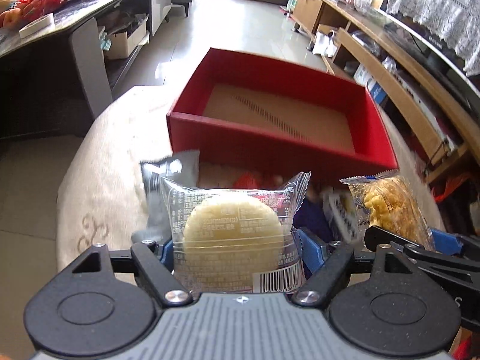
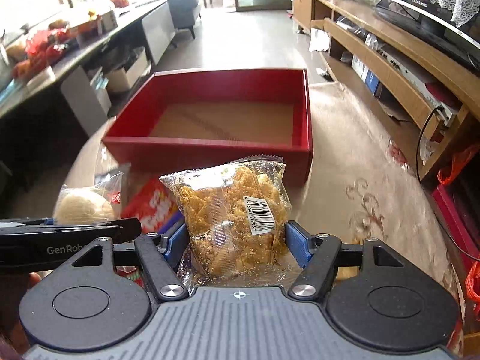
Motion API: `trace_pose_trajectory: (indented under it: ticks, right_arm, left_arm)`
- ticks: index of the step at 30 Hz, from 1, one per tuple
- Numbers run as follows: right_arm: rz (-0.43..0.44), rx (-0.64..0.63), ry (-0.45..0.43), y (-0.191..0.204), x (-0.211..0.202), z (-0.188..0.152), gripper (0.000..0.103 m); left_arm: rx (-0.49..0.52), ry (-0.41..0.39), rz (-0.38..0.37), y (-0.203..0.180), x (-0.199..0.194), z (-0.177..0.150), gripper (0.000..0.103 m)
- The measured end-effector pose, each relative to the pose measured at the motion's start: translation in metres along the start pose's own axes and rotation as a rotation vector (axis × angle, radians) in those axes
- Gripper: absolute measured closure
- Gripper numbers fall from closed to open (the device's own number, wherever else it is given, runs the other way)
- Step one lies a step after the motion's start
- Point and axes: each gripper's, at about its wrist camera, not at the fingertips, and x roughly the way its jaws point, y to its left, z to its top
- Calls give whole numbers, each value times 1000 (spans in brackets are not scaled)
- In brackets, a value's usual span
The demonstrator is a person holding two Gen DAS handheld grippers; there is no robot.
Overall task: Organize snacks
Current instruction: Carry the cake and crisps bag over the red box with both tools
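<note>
- On the cloth-covered table [image 2: 360,162] stands the biggest thing in play, the red box [image 2: 210,147], open-topped with a bare brown floor. It sits just beyond both grippers, and its near wall is the main hazard: a packet carried in too low would likely catch on that rim and be knocked out of the grip or shove the box away across the cloth.
- Next in size, the crumbly yellow snack packet [image 2: 237,210] is clamped between the blue pads of the right gripper [image 2: 237,240], jaws about half apart and pressed against the packet's sides. The bag looks soft and full of loose crumbs; a harder squeeze could crush the contents, while a looser one could let the slick film slide out.
- Beside it, the round pale cake packet [image 1: 234,234] is held the same way in the left gripper [image 1: 235,250], pads against its wrapper at a middling width. The cake seems firmer, but only its lower part is pinched, so a quick tilt could swing it free.
- Both grippers sit very close side by side; in my judgement, moving to the box together risks the tools or packets bumping.
- Smaller still, the loose snacks left on the table, a grey wrapper [image 1: 168,174] and a red packet [image 2: 150,207], lie just beneath and could be dragged along by a trailing wrapper edge.
</note>
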Motion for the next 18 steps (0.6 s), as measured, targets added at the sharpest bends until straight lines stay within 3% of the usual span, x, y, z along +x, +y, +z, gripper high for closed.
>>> trace_pose_trajectory:
  ticks: [18]
  right_arm:
    - [3,68,-90,-8,38,73,29]
  left_arm:
    - [-21,-89,12,-9,39,93,30]
